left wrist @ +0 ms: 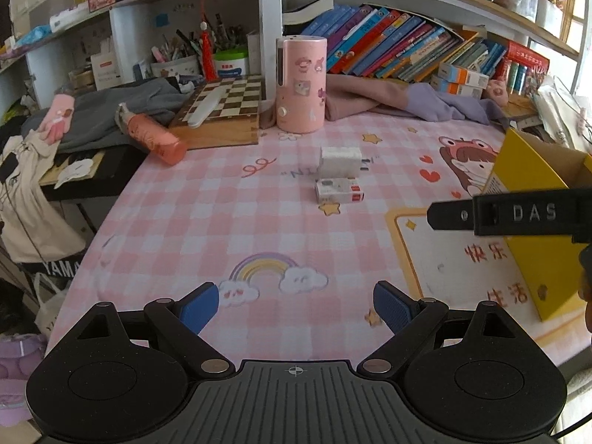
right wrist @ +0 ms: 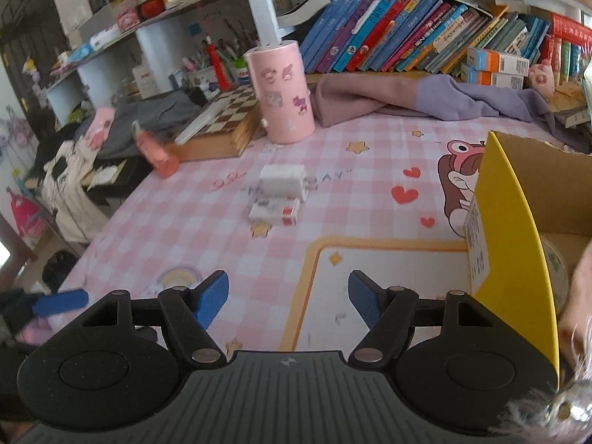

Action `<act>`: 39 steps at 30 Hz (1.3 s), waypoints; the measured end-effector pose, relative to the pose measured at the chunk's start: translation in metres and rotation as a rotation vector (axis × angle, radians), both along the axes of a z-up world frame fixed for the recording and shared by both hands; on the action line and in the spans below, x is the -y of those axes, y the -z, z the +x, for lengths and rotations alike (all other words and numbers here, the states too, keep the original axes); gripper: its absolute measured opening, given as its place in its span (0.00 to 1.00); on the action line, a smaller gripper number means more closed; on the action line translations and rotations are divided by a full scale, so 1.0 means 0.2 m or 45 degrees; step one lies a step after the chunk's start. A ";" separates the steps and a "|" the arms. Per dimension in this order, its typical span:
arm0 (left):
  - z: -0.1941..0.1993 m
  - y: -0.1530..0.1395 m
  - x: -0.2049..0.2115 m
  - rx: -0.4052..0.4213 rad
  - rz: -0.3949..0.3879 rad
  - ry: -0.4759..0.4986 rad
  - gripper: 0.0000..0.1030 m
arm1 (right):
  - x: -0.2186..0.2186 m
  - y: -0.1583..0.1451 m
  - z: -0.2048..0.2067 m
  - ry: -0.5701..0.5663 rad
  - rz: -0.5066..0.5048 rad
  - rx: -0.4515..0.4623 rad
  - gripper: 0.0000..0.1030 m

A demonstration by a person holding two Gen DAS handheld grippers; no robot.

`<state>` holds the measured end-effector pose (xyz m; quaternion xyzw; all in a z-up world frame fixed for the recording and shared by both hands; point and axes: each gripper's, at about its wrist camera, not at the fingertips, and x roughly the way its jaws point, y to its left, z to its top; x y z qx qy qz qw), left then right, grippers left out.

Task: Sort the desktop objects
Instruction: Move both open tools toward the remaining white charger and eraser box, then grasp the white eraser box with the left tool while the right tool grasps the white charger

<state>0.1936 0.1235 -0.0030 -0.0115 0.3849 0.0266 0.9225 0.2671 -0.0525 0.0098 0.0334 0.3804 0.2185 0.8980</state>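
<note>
Item: desk sort, step judged to be the next pick for the yellow box (right wrist: 507,244).

Handling advice — the left gripper (left wrist: 296,305) and the right gripper (right wrist: 288,298) both hung above the pink checked cloth (left wrist: 207,222) with blue pads spread wide and nothing between them. Either would probably do best to come down over the nearer small carton with its fingers either side of the short width, closing only once the pads were level with the carton's sides. The two items touched or nearly touched, so a low, square approach from the near side seemed wise, lest the adapter be nudged away.

Entries, largest first:

1. Yellow box — open-topped cardboard, brown inside, printed label on one face; stood at the right edge of the cloth. A round object showed partly inside; what it was could not be told.
2. White charger adapter (left wrist: 341,162) — blocky, prongs pointing right; mid-cloth, in front of the pink cylinder (left wrist: 301,83).
3. Small carton (left wrist: 339,190) — white with a red end, lying flat just before the adapter.
</note>
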 end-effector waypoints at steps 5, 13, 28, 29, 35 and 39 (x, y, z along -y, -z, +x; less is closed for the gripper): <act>0.12 0.02 0.00 0.013 -0.020 -0.014 0.90 | -0.01 0.00 0.14 0.010 0.018 -0.017 0.67; 0.31 0.09 0.00 0.016 -0.051 -0.024 0.90 | -0.05 0.00 0.35 0.010 0.019 -0.052 0.68; 0.59 0.22 0.05 0.049 -0.142 -0.035 0.88 | -0.11 0.03 0.60 0.009 0.016 -0.076 0.68; 0.61 0.22 0.06 0.053 -0.139 -0.027 0.88 | -0.11 0.03 0.61 0.009 0.014 -0.072 0.68; 0.74 0.31 0.13 0.010 -0.121 0.004 0.75 | -0.11 0.02 0.66 0.000 -0.013 -0.037 0.68; 0.80 0.35 0.16 0.018 -0.068 -0.009 0.66 | -0.09 0.02 0.68 0.005 -0.018 -0.045 0.68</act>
